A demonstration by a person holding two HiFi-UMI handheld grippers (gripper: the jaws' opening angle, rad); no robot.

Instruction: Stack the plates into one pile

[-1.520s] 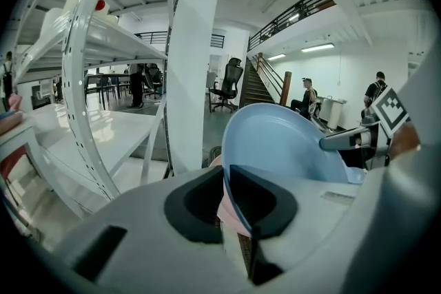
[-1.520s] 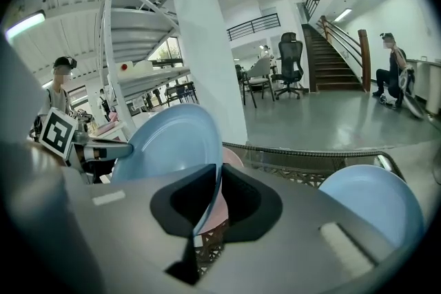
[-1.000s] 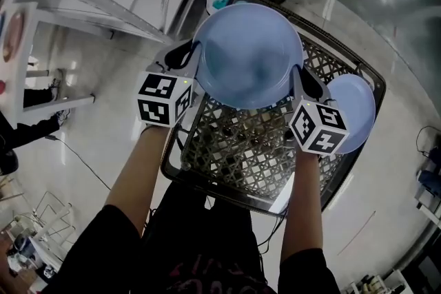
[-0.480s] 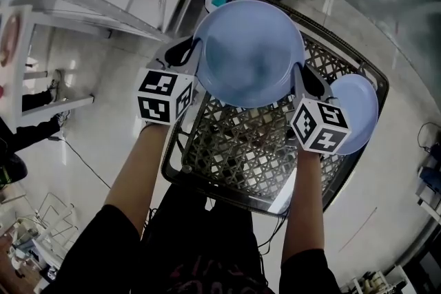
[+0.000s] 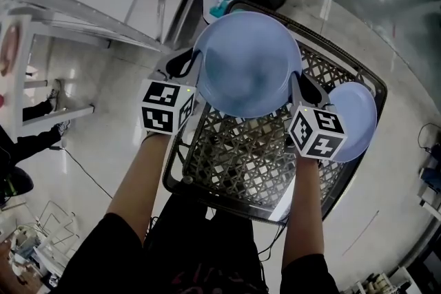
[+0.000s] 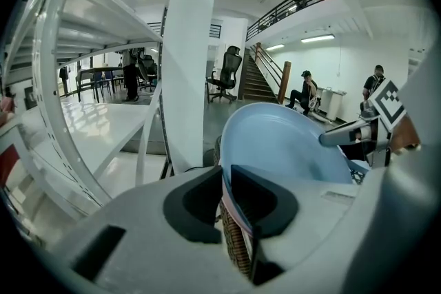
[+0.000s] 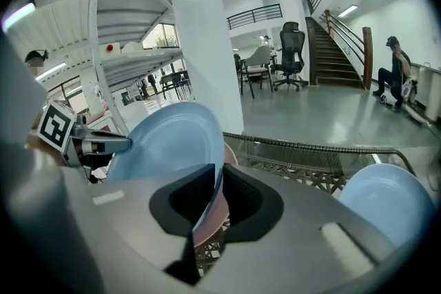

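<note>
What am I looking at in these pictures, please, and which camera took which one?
There is no robot here: a person holds a two-jaw gripper in each hand, and the cubes with square markers are parts of those grippers. The head view comes from a camera on the person's head, looking steeply down. The other two views come from a camera riding on each gripper, looking along its jaws. Below the hands is a basket, with a small plate at its right side. The left gripper and the right gripper grip opposite sides of a large plate by its rim, over the basket. Both pairs of jaws have just been opening a little, with the rim between them. A pink plate shows just under the large one.
</note>
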